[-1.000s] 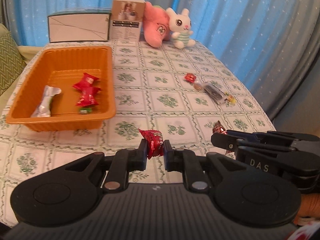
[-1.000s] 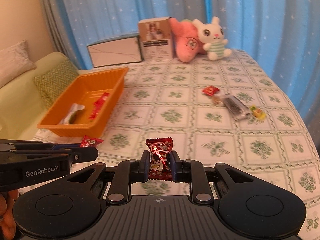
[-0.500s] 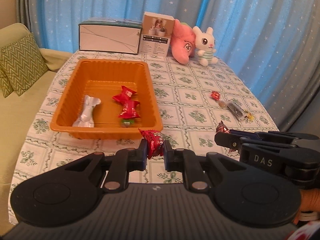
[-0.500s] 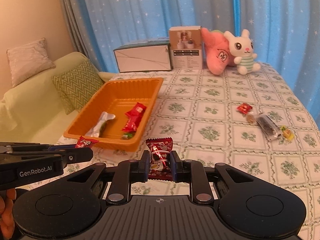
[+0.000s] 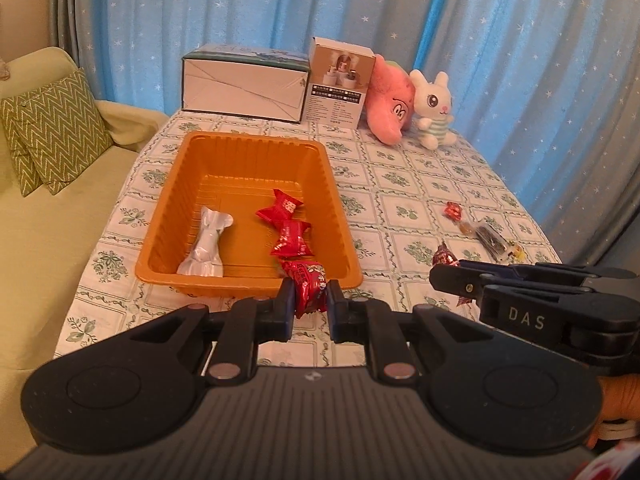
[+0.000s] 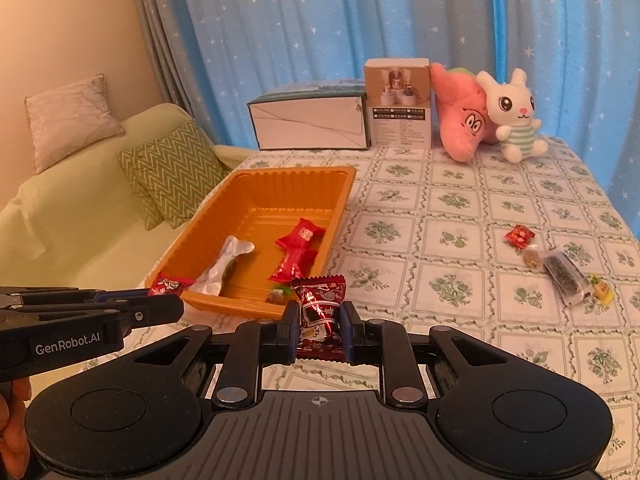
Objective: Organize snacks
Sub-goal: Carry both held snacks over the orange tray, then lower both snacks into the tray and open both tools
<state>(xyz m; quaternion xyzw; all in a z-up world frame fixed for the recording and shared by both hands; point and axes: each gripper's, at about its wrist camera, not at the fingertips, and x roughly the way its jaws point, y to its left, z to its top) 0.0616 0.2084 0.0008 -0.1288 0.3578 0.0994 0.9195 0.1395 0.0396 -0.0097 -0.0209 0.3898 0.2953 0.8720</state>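
Left gripper (image 5: 309, 305) is clamped on a red candy (image 5: 308, 282), right gripper (image 6: 320, 326) on a dark-red candy (image 6: 321, 308); both held near orange tray (image 5: 248, 280) edge, prob. for dropping in.

Blue star-dotted curtains (image 6: 360, 12) hang behind the table (image 6: 452, 204); a pale-green sofa (image 6: 80, 216) with cushions sits alongside
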